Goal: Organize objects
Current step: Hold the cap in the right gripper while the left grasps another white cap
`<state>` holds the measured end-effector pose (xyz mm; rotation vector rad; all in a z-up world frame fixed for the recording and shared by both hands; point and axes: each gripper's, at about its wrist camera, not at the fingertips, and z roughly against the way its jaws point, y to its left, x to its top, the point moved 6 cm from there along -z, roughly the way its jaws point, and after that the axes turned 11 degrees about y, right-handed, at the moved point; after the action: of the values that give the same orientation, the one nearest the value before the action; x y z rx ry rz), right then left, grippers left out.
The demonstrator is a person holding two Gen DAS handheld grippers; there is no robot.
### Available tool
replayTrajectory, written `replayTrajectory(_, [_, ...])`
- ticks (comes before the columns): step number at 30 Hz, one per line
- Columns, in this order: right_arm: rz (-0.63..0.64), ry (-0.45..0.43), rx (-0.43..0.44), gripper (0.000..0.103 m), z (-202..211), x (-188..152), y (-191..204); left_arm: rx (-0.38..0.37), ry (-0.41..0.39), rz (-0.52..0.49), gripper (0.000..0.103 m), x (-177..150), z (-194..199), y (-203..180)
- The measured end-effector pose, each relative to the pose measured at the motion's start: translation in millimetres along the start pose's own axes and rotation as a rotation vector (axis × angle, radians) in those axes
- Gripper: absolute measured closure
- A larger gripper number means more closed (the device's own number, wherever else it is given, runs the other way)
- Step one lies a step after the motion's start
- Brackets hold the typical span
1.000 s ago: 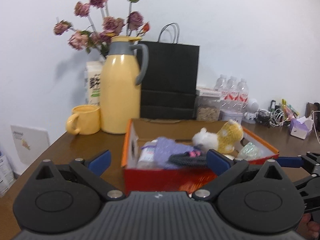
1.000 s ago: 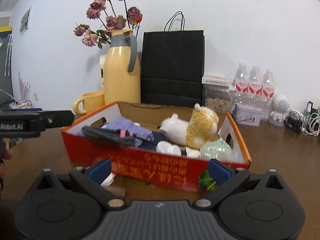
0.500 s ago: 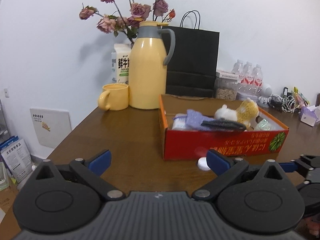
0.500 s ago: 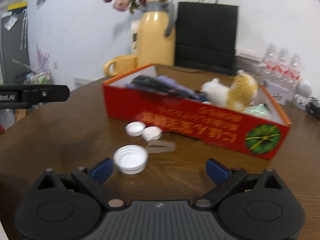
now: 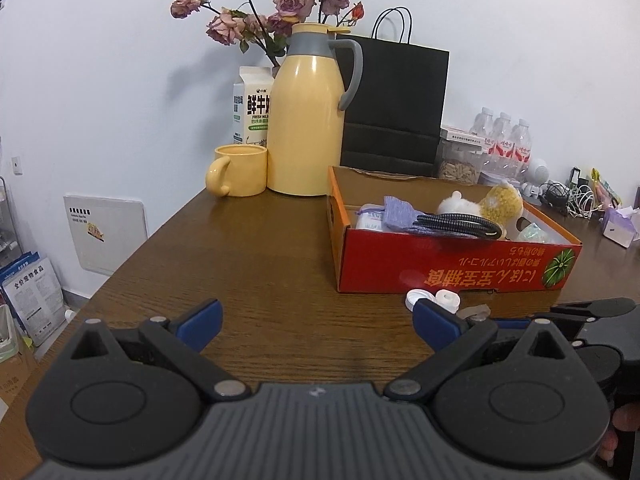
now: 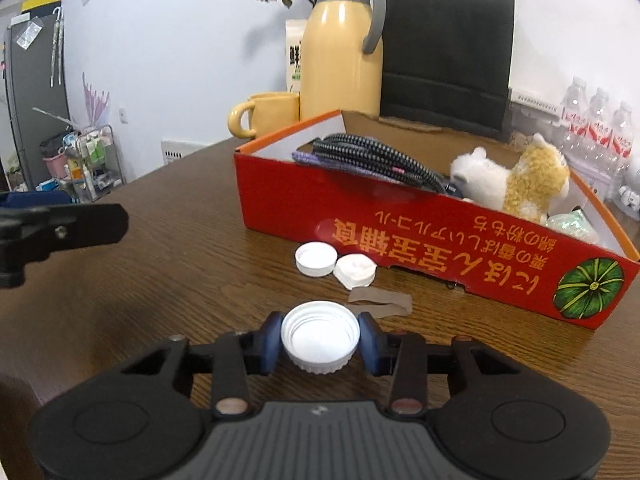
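We see low across the wooden table [image 5: 260, 248] from both wrists; each view faces the red box [image 6: 400, 216], which both share.

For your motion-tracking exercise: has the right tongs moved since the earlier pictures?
Yes. The right tongs pulled back from the red box, which was once just ahead, and its jaws have just been closing around the white cap.

The right hand-held gripper [image 6: 320, 338] sits low over the table, tilted down; its jaws have just been closing and the blue pads [image 6: 269, 340] now press both sides of a white cap [image 6: 320, 336]. The left hand-held gripper [image 5: 316, 318] stands wide apart, holding nothing.
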<state>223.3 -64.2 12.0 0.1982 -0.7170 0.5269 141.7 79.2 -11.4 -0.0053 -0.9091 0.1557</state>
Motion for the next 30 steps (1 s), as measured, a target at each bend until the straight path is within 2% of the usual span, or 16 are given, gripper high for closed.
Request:
replayTrajectory(6, [-0.030,-0.101,-0.005,0.064,17.5,5.0,-9.7,-0.004,0.015,-0.009,0.000,-1.5,-5.0,-7.3])
replayTrajectory(12, [-0.062,-0.146,-0.048,0.064,25.7,7.0,-32.5,0.000,0.037,-0.025,0.000,-3.1,-12.9,-16.7])
replayTrajectory(22, [-0.121,-0.187,-0.140,0.064,33.1,5.4,-90.6,0.007,0.089,-0.061,0.000,-2.5,-39.3,-40.3])
replayTrajectory(30, [-0.173,-0.206,-0.167,0.064,36.8,-0.8,-124.4,0.029,0.135,-0.090,0.000,3.0,-64.2,-54.2])
